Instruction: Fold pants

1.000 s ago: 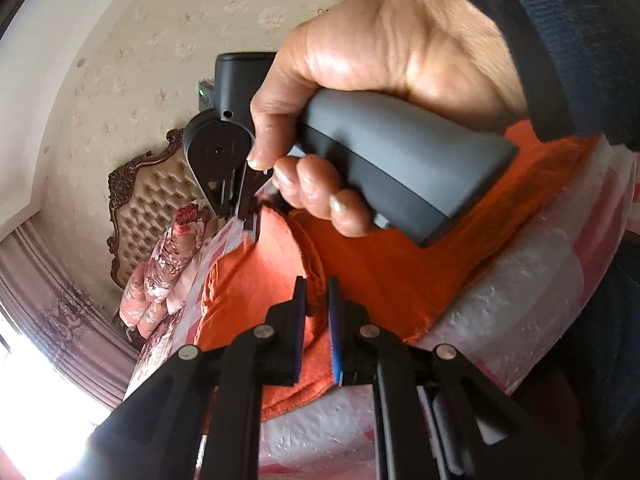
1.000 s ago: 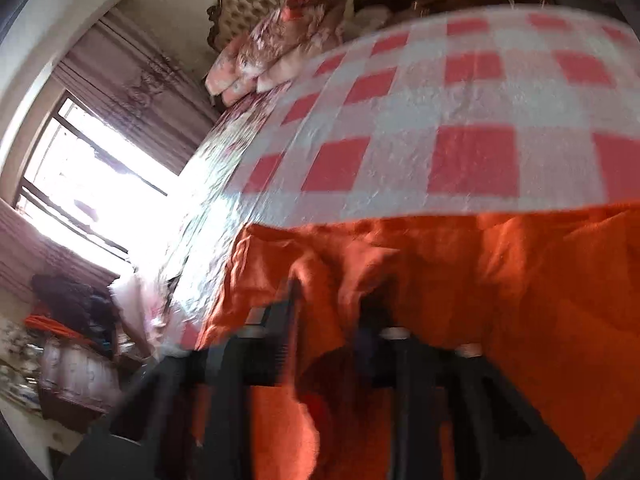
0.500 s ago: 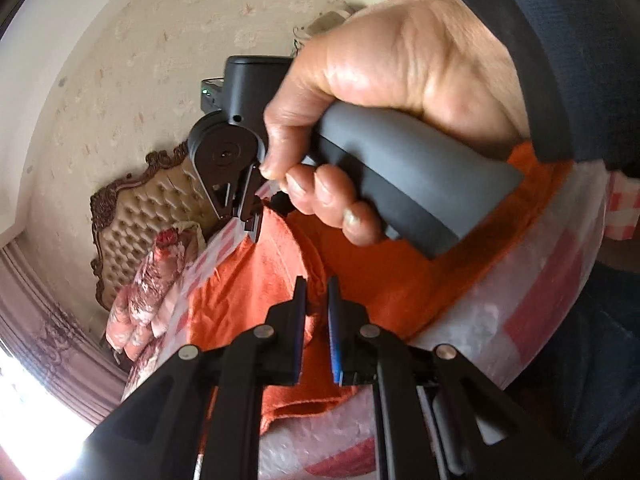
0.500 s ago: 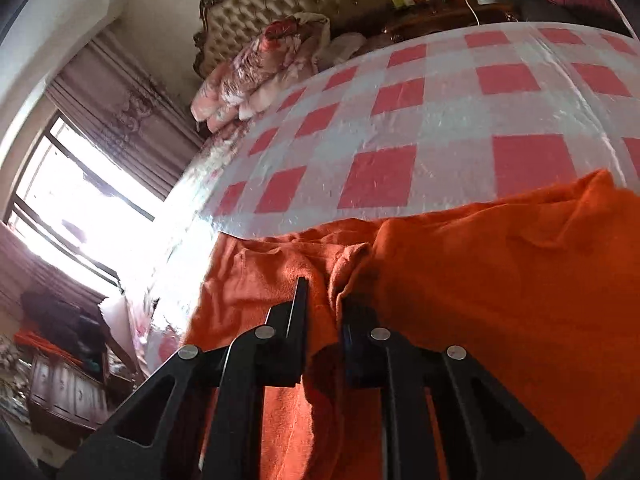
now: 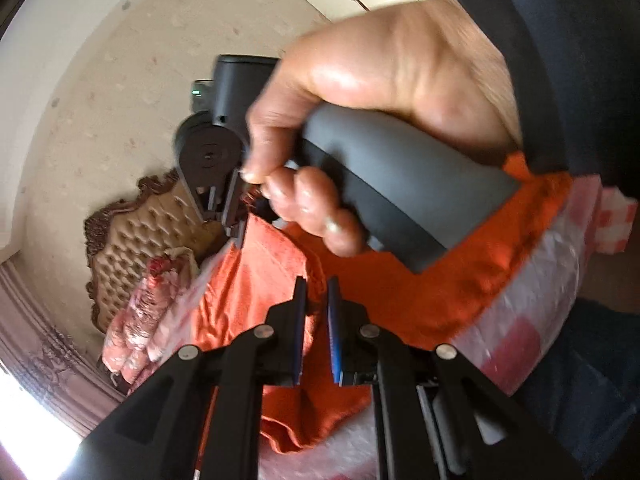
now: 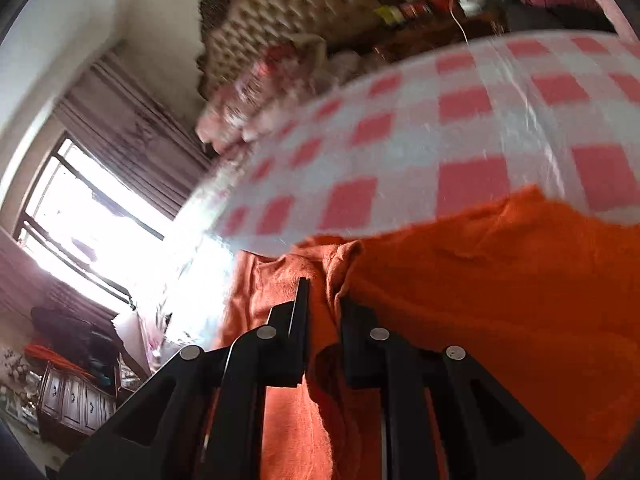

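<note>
Item: orange, nubbly-woven fabric pants (image 6: 500,300), lying on a bed under a red-and-white checked, glossy cover (image 6: 460,128); near part bunched and lifted, the far edge resting on the cover.

Left hand-held gripper (image 5: 317,320): jaws nearly closed, clenched on a raised ridge of the orange cloth that ran up between the blue-lined pads.

Right hand-held gripper (image 6: 324,320): jaws narrow, clamped on a vertical pleat of the same cloth. In the left wrist view a person's hand (image 5: 380,92) in a dark sleeve (image 5: 580,60) was wrapped round its grey grip, its tips biting the cloth edge at the far left.

Location: pants at the near edge of the bed, a strip of bare cover to their right; tufted tan headboard (image 6: 296,12) and floral pillows (image 5: 148,312) far off; bright window (image 6: 80,216) to the left.

Step judged: carrying one held edge of the pants across to lay a fold; both views were blurred.

Handling advice: keep both grips level with each other so the edge travels straight; hold the cloth lightly taut between them; lift just clear of the cover to avoid dragging the lower layer.

Risk: thick, soft cloth may slip from narrow pads, and the glossy cover may let the whole garment slide.

Landing: set the edge onto the matching far edge before letting go.
</note>
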Demonstrator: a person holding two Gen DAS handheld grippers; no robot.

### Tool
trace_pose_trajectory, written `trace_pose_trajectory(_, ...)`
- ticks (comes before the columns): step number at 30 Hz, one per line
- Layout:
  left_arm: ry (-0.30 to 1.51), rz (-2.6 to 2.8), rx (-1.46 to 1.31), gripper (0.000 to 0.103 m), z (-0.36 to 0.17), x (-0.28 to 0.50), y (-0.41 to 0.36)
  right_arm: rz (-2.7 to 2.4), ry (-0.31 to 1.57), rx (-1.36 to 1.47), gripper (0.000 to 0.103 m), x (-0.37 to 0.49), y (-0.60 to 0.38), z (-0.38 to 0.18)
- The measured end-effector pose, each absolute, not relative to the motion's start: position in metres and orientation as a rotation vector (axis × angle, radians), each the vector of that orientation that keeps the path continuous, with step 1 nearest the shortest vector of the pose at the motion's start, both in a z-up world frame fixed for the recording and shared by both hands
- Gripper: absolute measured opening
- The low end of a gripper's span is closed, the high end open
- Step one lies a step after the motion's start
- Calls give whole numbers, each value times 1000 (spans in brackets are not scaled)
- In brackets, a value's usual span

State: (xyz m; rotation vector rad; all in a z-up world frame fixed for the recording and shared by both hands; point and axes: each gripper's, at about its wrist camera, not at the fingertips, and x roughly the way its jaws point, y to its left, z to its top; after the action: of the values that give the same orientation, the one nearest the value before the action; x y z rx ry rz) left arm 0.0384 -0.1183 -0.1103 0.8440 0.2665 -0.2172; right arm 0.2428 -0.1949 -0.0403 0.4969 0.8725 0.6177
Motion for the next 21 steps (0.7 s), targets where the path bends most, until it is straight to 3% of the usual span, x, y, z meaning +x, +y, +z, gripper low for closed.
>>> trace_pose_trajectory(6,346,-279,805,14,-121,52,-128,517,958,439,13,259,-198,-74)
trace_pose_trajectory(7,341,-301,785,22,-118,49,-126,518,954,436,13,258,-199,-74)
trace_pose_trajectory(8,330,-314,741,49,-109,44,-118,518,952,436,14,258,-199,-73)
trace_pose_trajectory(10,310,-301,619,65,-90,32,-92,508,950,427,22,255,-200,-72)
trace_pose_trajectory(12,328,-286,522,65,-78,25,-63,435,904,379,30,242,-204,-58)
trace_pose_trajectory(15,385,-232,272,65,-63,18,13,311,793,233,30,204,-205,-30)
trace_pose_trajectory(17,447,-212,78,54,-65,18,67,287,755,177,30,170,-199,-22)
trace_pose_trajectory(21,534,-212,-37,43,-85,24,119,263,796,71,16,140,-172,-42)
